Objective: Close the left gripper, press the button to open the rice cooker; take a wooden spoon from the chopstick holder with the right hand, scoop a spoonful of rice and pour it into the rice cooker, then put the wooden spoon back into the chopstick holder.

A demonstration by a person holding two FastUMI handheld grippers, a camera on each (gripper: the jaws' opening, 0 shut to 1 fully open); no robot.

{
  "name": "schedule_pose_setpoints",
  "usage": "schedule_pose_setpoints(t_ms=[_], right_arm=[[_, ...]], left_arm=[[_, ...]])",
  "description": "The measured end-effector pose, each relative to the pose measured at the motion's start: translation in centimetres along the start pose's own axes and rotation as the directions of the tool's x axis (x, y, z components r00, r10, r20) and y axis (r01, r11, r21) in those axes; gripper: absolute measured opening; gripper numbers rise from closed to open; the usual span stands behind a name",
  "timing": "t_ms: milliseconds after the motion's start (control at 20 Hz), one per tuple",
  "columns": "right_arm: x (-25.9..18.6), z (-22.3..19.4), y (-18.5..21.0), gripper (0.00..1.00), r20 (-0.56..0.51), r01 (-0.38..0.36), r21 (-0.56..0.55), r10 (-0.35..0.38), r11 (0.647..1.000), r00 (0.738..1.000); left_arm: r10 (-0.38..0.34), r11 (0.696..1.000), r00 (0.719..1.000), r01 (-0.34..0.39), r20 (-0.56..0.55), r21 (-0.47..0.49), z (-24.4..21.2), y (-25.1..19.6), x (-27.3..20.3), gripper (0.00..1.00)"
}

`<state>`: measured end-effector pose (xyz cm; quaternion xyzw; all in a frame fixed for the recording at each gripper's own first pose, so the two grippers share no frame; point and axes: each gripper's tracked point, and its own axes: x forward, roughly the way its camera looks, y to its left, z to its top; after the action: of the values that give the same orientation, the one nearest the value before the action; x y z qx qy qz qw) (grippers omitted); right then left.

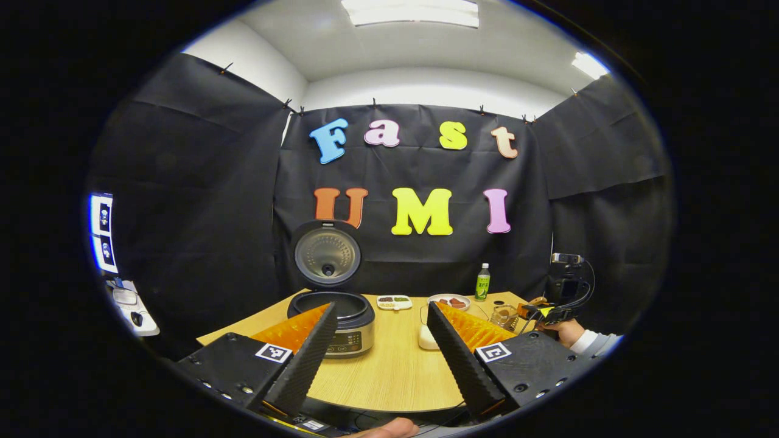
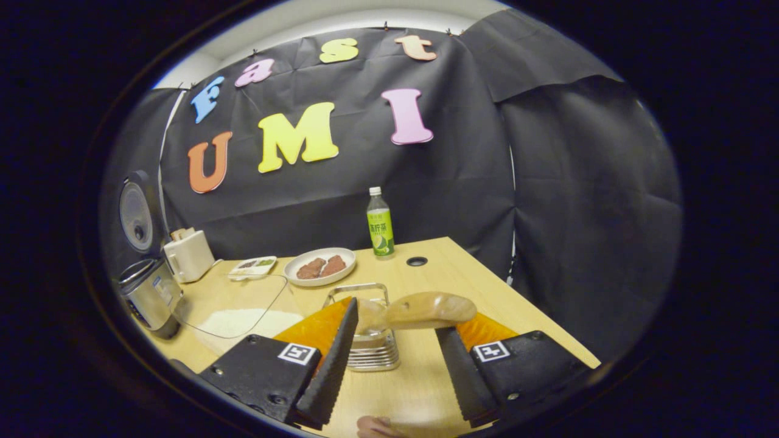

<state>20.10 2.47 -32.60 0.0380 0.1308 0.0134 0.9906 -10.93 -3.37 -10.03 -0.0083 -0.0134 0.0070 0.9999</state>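
Right gripper view, one wooden spoon (image 2: 429, 309), one chopstick holder (image 2: 372, 347)

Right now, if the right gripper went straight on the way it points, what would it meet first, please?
Most likely the wooden spoon, whose bowl lies across the open right gripper, with the chopstick holder right behind it. Depth is hard to judge here.
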Motion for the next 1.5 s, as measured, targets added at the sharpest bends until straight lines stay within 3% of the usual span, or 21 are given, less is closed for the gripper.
schedule_pose_setpoints(t_ms=[50,200,250,350,500,600,850,1050,1200,1500], right_arm=[[0.5,0.1,0.6,0.78,-0.005,-0.004,0.019,0.004,1.0,1.0],[2.1,0.3,1.8,0.58,-0.013,-0.007,0.057,0.008,0.998,1.0],[2.6,0.6,2.0,0.62,0.001,-0.006,0.049,0.006,0.999,1.0],[2.9,1.8,2.6,0.51,0.04,-0.016,0.043,0.014,0.999,0.999],[3.7,2.6,3.3,0.27,0.05,-0.044,0.068,0.041,0.997,0.998],[2.9,3.5,3.5,0.22,0.056,-0.055,0.048,0.053,0.997,0.997],[0.4,8.7,5.2,0.19,0.142,-0.098,-0.037,0.102,0.995,0.985],[-1.3,11.3,7.9,0.19,0.153,-0.126,-0.068,0.135,0.99,0.979],[-2.8,12.3,11.7,0.19,0.151,-0.204,-0.09,0.216,0.975,0.965],[-2.5,11.7,17.2,0.19,0.119,-0.261,-0.109,0.273,0.959,0.955]], left_arm=[[0.006,1.0,1.0,-0.006,-0.009,-0.006,-0.4,0.3,0.1,0.94],[0.013,1.0,1.0,-0.014,-0.027,-0.012,-1.1,0.9,0.3,0.95],[0.017,1.0,0.999,-0.018,-0.032,-0.009,-1.3,1.2,0.4,0.95],[0.028,1.0,0.999,-0.028,-0.034,0.004,-1.5,1.8,0.4,0.96],[0.04,0.999,0.998,-0.04,-0.043,0.003,-1.9,2.5,0.7,0.96],[0.038,0.999,0.998,-0.038,-0.054,-0.007,-2.3,2.7,0.8,0.96],[0.049,0.999,0.998,-0.048,-0.035,0.003,-1.9,3.6,0.5,0.96],[0.042,0.999,0.999,-0.042,-0.033,-0.003,-2.1,3.5,0.3,0.96],[0.038,0.999,0.998,-0.038,-0.043,0.003,-2.6,3.7,0.2,0.96],[0.024,0.999,0.998,-0.023,-0.058,0.023,-3.0,3.8,0.1,0.96]])
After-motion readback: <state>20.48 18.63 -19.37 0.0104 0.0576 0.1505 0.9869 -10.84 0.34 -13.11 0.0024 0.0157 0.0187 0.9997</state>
